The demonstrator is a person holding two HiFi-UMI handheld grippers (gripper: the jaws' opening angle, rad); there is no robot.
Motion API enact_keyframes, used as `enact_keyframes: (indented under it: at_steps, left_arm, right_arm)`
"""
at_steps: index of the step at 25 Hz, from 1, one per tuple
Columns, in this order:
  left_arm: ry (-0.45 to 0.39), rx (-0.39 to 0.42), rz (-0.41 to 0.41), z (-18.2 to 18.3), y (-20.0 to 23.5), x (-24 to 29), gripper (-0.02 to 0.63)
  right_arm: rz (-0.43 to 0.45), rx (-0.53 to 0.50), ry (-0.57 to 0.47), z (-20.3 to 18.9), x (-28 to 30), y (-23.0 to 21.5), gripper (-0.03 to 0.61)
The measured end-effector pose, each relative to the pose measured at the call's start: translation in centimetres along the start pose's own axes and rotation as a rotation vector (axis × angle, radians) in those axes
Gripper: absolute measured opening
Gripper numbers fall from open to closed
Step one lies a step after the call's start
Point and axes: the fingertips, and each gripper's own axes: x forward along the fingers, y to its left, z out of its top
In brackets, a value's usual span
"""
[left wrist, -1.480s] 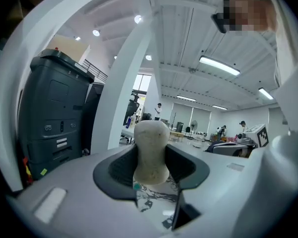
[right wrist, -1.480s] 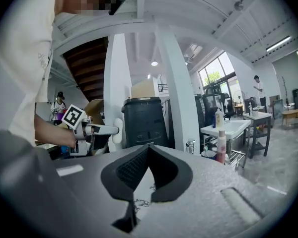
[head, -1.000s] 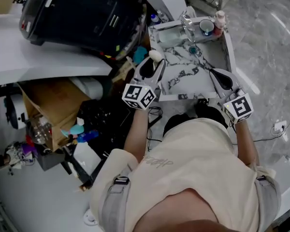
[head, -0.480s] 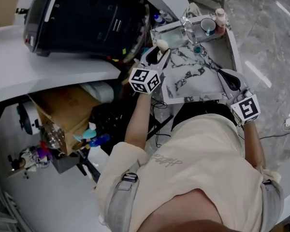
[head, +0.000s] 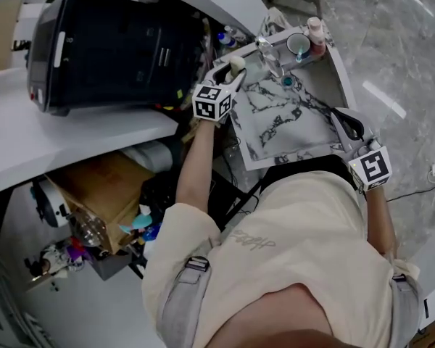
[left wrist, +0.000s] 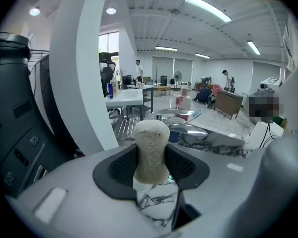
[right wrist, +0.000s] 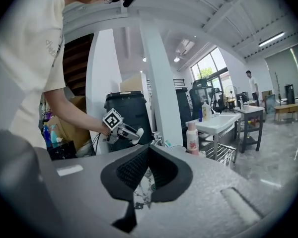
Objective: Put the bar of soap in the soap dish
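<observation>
A cream bar of soap (head: 237,64) stands upright between the pads of my left gripper (head: 229,75), which is shut on it at the far left edge of the marble counter (head: 275,118), close to the faucet (head: 267,51). In the left gripper view the soap (left wrist: 150,150) fills the gap of the left gripper (left wrist: 151,166). My right gripper (head: 346,126) hangs over the counter's near right edge, shut with nothing in it; its tips meet in the right gripper view (right wrist: 148,155). That view also shows the left gripper (right wrist: 120,128). I cannot pick out a soap dish.
Beyond the faucet stand a cup (head: 299,44) and a pink-capped bottle (head: 315,29). A teal drain (head: 287,80) sits in the marble. A large black machine (head: 116,49) is close on the left, with a cardboard box (head: 105,183) below it.
My left gripper has carried the soap farther along the counter's left edge toward the faucet. The right gripper has stayed near the counter's right edge, still shut.
</observation>
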Motion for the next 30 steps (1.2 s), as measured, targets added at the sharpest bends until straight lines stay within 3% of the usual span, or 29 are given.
enact_keyframes:
  at_steps: [7, 13, 22, 30]
  left_arm:
    - [0.196, 0.131, -0.101, -2.9, 1.4, 4.4, 0.198]
    - [0.330, 0.190, -0.184, -5.9, 2.1, 6.9, 0.196]
    - [0.470, 0.296, -0.283, -8.7, 1.8, 9.0, 0.196]
    - [0.534, 0.356, -0.316, -9.6, 1.8, 10.1, 0.196]
  right_arm:
    - [-0.064, 0.031, 0.022, -0.8, -0.1, -1.5, 0.002]
    - [-0.085, 0.038, 0.043, -1.1, 0.8, -2.0, 0.002]
    - [-0.098, 0.064, 0.071, -1.5, 1.4, -1.1, 0.002]
    - [-0.103, 0.062, 0.086, -1.9, 1.2, -1.1, 0.002]
